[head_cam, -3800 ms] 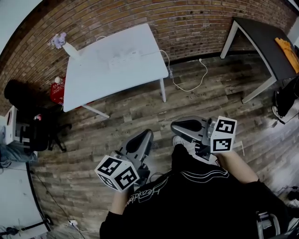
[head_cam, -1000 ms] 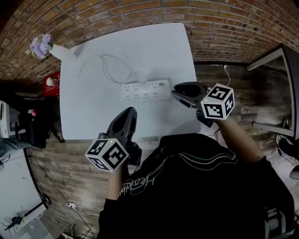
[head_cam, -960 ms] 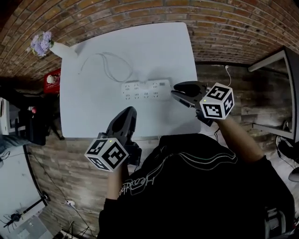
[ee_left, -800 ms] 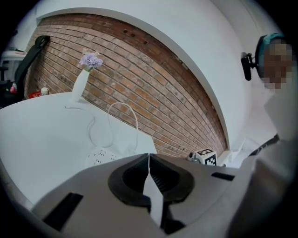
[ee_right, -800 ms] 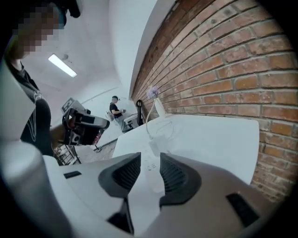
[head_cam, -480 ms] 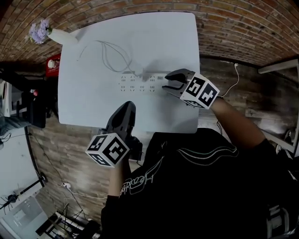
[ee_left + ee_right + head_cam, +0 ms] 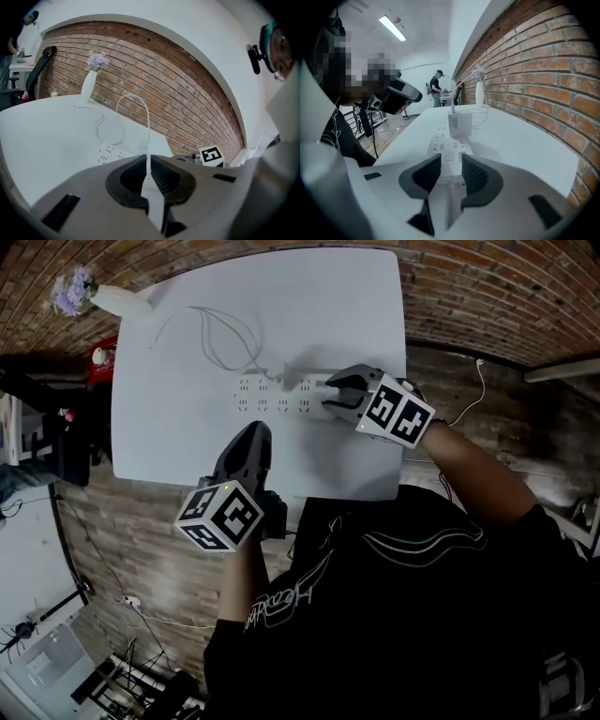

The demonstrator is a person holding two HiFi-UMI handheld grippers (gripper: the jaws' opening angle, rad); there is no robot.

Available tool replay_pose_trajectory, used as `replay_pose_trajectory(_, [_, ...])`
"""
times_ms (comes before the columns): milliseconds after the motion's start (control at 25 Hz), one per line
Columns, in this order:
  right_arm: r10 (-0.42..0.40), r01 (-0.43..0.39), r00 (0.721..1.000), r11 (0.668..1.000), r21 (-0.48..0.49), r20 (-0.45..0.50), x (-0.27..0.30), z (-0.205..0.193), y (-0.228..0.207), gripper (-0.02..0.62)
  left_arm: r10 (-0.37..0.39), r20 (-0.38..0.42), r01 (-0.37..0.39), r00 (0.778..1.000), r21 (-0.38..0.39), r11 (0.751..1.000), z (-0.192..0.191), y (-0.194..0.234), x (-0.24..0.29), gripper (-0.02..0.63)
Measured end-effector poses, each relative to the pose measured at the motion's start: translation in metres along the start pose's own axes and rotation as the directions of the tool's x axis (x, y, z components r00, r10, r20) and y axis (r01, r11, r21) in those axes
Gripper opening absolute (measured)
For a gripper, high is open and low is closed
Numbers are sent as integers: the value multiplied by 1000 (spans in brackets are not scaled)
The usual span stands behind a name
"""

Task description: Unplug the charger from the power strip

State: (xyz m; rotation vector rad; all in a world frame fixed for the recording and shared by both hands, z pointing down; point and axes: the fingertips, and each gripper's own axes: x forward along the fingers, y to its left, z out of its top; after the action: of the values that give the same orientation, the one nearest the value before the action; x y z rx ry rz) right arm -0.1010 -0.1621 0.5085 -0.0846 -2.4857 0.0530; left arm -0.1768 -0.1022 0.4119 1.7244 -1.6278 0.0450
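Your right gripper [image 7: 330, 396], jaws spread yet closing round the power strip's [image 7: 277, 396] three-o'clock end, likely braces it for pulling the charger [image 7: 459, 125]; the left gripper [image 7: 253, 435] hangs pressed shut at seven o'clock.

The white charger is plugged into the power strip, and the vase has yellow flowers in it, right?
No, the flowers are purple, not yellow; the left gripper view shows them in the white vase. The white charger is indeed plugged into the power strip.
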Motion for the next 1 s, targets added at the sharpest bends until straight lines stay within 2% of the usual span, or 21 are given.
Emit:
replay_pose_trajectory(240, [-5, 6, 999, 1000, -13, 49, 1, 2, 1, 117, 27, -3, -27, 1000, 56, 998, 2, 12, 28, 20])
replay_pose_trajectory(360, [-8, 9, 997, 1000, -16, 75, 0, 3, 0, 117, 30, -16, -28, 999, 89, 996, 2, 14, 46, 88])
replay_pose_trajectory(680, [-27, 30, 991, 999, -20, 130, -1, 2, 0, 117, 93, -5, -90, 996, 205, 975, 3, 19, 81, 202])
replay_pose_trajectory(1000, [-34, 38, 987, 999, -19, 156, -2, 2, 0, 117, 134, -24, -122, 991, 282, 952, 1, 20, 102, 206])
